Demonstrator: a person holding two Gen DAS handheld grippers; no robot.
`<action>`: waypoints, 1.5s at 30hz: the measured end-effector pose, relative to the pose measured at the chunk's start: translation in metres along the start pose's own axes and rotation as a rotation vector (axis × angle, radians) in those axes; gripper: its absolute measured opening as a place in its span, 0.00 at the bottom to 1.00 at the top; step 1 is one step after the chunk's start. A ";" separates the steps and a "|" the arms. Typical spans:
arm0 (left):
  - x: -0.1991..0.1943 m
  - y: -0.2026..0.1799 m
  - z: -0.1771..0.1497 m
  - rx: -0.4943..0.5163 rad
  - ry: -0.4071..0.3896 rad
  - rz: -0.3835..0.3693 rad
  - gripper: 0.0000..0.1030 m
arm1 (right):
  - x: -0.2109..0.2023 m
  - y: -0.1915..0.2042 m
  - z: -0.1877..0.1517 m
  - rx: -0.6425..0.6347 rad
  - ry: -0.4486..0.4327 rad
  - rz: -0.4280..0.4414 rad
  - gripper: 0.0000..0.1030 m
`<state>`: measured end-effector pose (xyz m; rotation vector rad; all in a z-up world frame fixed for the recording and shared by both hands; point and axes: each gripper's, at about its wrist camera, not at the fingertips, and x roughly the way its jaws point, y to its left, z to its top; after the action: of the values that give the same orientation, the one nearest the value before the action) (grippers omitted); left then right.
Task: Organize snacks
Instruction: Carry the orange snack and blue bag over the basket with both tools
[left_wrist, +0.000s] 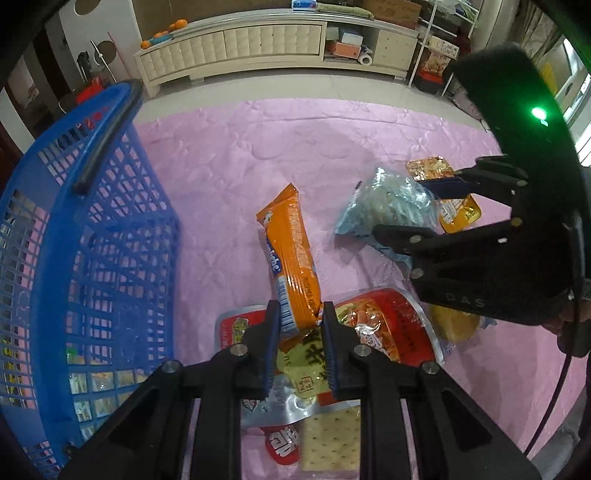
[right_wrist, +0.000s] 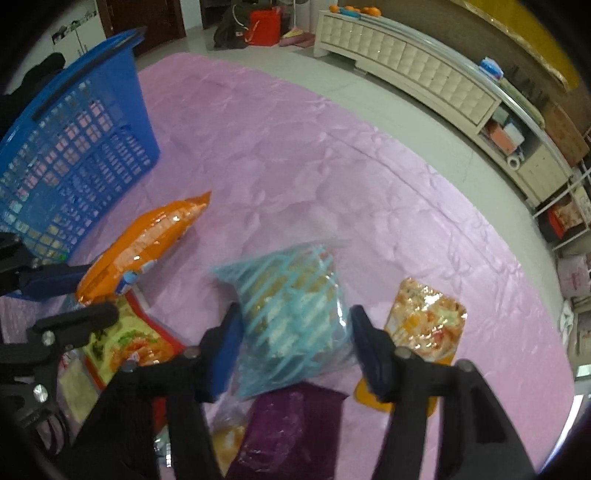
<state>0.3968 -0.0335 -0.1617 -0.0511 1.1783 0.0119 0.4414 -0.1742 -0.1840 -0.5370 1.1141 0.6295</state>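
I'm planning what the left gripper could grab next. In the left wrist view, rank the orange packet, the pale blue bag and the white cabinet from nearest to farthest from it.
1. Orange packet: its near end sits between the fingers of the left gripper.
2. Pale blue bag: to the right on the pink cloth, at the right gripper.
3. White cabinet: far back, against the wall.

left claw: black arms, blue pads, silver screws | right claw: same, green LED, black cable
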 end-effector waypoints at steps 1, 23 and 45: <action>-0.003 -0.001 -0.001 -0.001 -0.006 -0.005 0.19 | -0.003 0.001 -0.002 0.000 -0.005 0.000 0.58; -0.160 -0.005 -0.058 0.045 -0.206 -0.083 0.19 | -0.206 0.062 -0.056 0.122 -0.127 -0.101 0.58; -0.254 0.131 -0.096 -0.016 -0.323 -0.040 0.19 | -0.244 0.180 0.022 0.095 -0.221 -0.121 0.59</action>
<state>0.2065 0.0971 0.0323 -0.0833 0.8542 -0.0058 0.2551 -0.0786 0.0362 -0.4376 0.8914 0.5146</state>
